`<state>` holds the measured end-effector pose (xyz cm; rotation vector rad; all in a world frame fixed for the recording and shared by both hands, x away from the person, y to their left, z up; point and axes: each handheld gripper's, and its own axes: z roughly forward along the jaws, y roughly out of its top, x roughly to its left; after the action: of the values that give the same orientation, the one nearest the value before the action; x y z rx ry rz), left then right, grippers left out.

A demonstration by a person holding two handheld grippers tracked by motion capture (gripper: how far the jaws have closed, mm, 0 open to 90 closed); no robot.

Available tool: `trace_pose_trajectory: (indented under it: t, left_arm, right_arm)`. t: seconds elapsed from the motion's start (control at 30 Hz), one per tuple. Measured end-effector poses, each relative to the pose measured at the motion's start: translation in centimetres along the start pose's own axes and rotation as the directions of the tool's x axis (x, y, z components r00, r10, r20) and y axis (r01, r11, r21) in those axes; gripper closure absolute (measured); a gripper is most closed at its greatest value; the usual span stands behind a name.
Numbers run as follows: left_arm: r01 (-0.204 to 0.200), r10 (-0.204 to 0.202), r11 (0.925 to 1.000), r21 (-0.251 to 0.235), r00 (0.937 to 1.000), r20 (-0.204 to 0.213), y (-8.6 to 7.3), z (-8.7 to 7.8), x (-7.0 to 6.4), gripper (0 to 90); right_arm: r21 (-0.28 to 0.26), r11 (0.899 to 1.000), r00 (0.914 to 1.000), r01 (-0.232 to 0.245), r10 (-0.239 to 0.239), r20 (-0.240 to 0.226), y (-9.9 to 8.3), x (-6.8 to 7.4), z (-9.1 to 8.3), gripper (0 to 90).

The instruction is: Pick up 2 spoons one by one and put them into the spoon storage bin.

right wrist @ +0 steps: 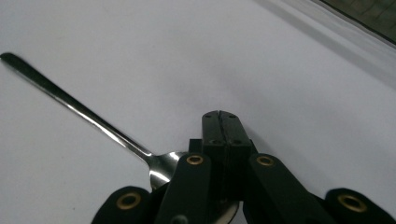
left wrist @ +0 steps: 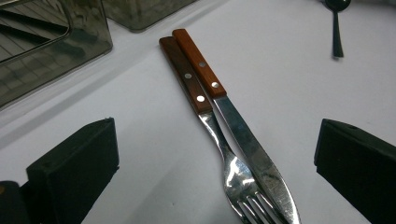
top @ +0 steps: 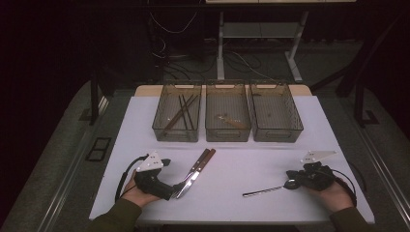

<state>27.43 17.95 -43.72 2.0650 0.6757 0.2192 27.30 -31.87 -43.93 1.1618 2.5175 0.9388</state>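
- Left gripper (top: 178, 188): black fingers (left wrist: 74, 168) spread wide, holding nothing; the fork (left wrist: 212, 126) and knife (left wrist: 233, 121) lie on the bench (top: 241, 166) between them.
- Fork and knife: polished steel with flat, riveted wooden handles, the fork's dark brown, the knife's reddish. They lie side by side, touching; long axes run away from the fingers, handles at the far end, tines and blade tip nearest.
- Right gripper (right wrist: 220, 122): fingers pressed together, tips over the bowl of the spoon (right wrist: 84, 112); whether they pinch it cannot be told.
- Spoon: slim, mirror-bright steel, flat on the matte white bench; its handle (top: 261, 191) points away from the right fingers, towards the left gripper.
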Motion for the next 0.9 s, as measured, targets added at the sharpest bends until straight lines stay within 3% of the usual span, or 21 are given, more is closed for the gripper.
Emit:
trace_pose_trajectory:
  t: [0.33,0.6,0.77,0.9]
  left_arm:
    - [-0.007,0.007,1.0,0.001,0.9998,0.02,0.0,0.1,-0.2,0.0]
    - [-0.013,0.013,0.9999,-0.006,0.9992,0.037,0.1,0.2,-0.3,0.0]
    - [-0.014,0.014,0.9999,0.001,0.999,0.041,0.1,0.2,-0.3,0.0]
    - [-0.015,0.015,0.9999,-0.002,0.999,0.042,0.0,0.2,-0.3,0.0]
  right_arm:
    - [0.0,1.0,1.0,-0.001,0.001,-0.001,-0.4,0.3,-0.6,89.7]
    - [-0.077,0.996,0.9989,-0.046,0.045,-0.013,-1.1,-0.3,-2.2,68.8]
    - [-0.064,0.996,0.9974,-0.056,0.053,-0.048,-1.7,-0.1,-2.5,54.3]
    - [-0.035,0.998,0.9976,-0.044,0.042,-0.055,-1.9,-0.1,-2.0,50.9]
